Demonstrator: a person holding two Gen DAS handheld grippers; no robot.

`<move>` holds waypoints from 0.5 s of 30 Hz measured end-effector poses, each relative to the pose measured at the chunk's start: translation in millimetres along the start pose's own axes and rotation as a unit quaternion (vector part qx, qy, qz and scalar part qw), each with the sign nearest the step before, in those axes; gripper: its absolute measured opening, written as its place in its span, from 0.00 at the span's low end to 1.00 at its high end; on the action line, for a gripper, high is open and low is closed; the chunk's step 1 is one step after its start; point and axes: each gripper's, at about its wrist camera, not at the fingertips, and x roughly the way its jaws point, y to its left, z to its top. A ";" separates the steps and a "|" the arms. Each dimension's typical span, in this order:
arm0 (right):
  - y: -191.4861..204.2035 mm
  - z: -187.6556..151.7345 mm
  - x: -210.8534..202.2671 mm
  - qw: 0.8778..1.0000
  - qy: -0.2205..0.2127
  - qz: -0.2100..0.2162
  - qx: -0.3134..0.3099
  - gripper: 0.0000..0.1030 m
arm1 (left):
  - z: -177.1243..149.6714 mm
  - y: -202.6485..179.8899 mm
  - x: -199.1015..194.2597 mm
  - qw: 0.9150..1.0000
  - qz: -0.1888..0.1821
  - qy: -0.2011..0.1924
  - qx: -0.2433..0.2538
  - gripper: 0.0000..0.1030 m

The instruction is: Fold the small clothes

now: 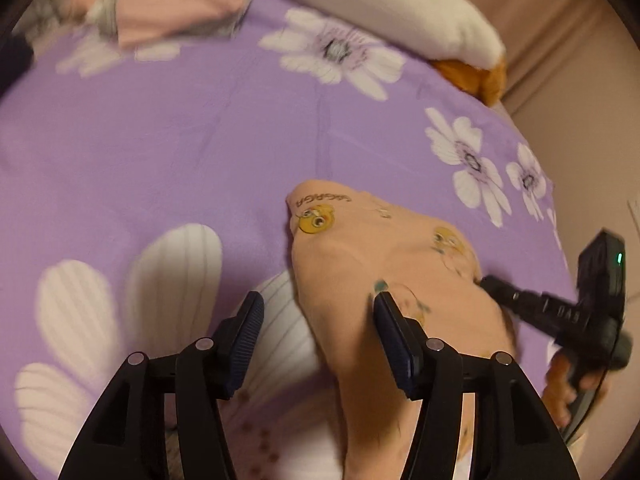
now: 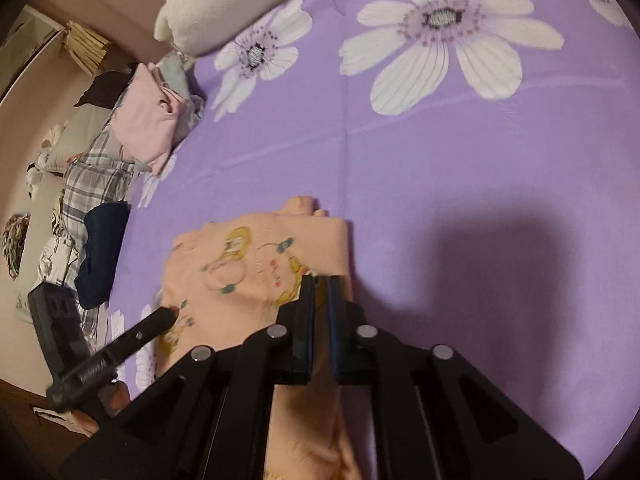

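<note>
A peach cotton garment printed "GAGAGA" (upside down) lay on the purple floral bedsheet; right tongs pinched it, left tongs spread apart.

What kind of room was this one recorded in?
Most likely a bedroom. The work surface is a bed with a purple flowered sheet, a white pillow lies at its far edge, and folded clothes are piled along one side.
</note>
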 end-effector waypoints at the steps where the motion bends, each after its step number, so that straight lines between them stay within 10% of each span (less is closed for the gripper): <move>1: 6.5 -2.4 -5.3 1.000 -0.002 -0.008 -0.007 0.09 | -3.6 -3.8 -11.2 1.000 -0.007 -0.009 0.000 0.57; 5: 28.4 -30.7 -33.9 0.999 -0.002 0.020 -0.034 0.09 | -13.4 -29.2 -31.2 0.998 -0.062 -0.007 0.028 0.57; 9: 36.2 -55.4 -27.7 0.997 0.020 -0.030 -0.073 0.05 | -36.4 -36.3 3.6 0.997 0.033 0.053 0.037 0.57; 15: 10.2 -64.6 -25.9 0.999 0.024 -0.019 -0.012 0.04 | -48.6 -17.8 2.6 0.998 0.022 0.047 -0.029 0.59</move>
